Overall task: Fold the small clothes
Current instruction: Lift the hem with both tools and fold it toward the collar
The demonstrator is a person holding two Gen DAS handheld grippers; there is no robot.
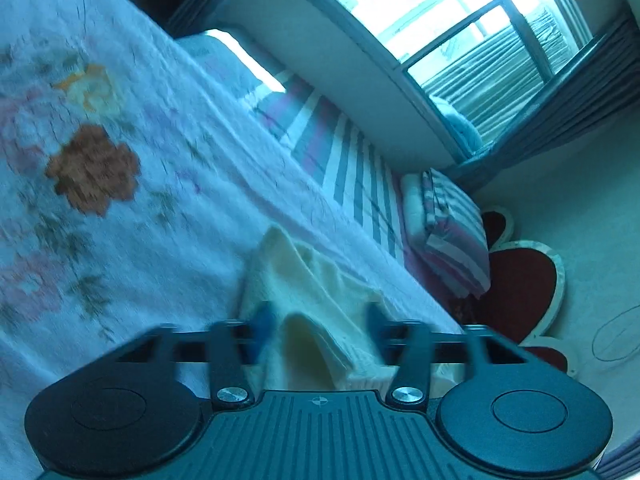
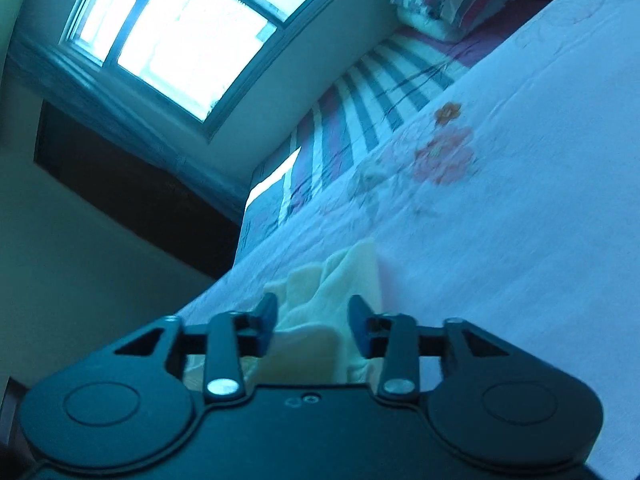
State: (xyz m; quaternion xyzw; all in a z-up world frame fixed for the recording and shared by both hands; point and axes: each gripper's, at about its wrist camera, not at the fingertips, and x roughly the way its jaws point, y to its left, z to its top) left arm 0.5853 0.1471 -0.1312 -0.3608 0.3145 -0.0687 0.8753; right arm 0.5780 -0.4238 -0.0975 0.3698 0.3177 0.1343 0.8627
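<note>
I see both claws, left (image 1: 316, 316) and right (image 2: 313, 314), gaping around cream garment (image 1: 308, 280) on bed (image 1: 160, 208) | risk: bunched cloth slips, fold skews

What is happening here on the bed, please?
A person works with two handheld grippers on a pale yellow garment that lies on a bed with a floral bedspread. The left gripper and the right gripper each have their fingers spread, with folds of the cloth between them. Neither looks closed on the cloth. The garment is bunched, not yet neatly folded. A striped pillow lies further up the bed.
</note>
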